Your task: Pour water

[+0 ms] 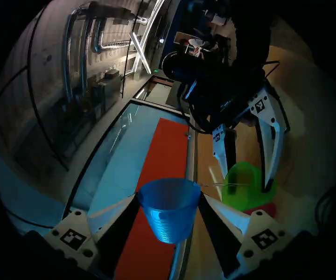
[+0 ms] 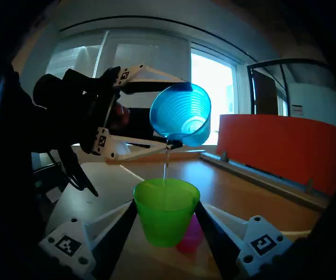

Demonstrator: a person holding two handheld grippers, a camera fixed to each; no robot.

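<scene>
Hard to make out, first. In the right gripper view the person (image 2: pixel 23 140) holding the far gripper is a dark shape against the bright window (image 2: pixel 210 84), and the hand cannot be told from the gripper body. A pink cup (image 2: pixel 192 239) sits just behind the green cup (image 2: pixel 165 217) and is mostly hidden by it; cannot tell if they touch. The left gripper view is dim. The far gripper's body there is a black mass of housing and cables, and the near finger partly covers the green cup's lower part.

Left gripper (image 1: pixel 169 200): jaws at a moderate gap, one finger pressed on each side of the blue cup (image 1: pixel 170 214). The right gripper view shows this cup raised above the green one and tipped steeply, with its mouth toward the camera and its lip low.

Water (image 2: pixel 166 161): a thin stream drops from the blue cup's low lip into the green cup's mouth. The level inside the green cup is not readable.

Right gripper (image 2: pixel 166 207): jaws closed on the green cup, a finger on either side. The cup is upright over the wooden table (image 2: pixel 252 193); cannot tell whether its base rests there. An orange panel (image 2: pixel 284 144) stands along the table's far edge.
</scene>
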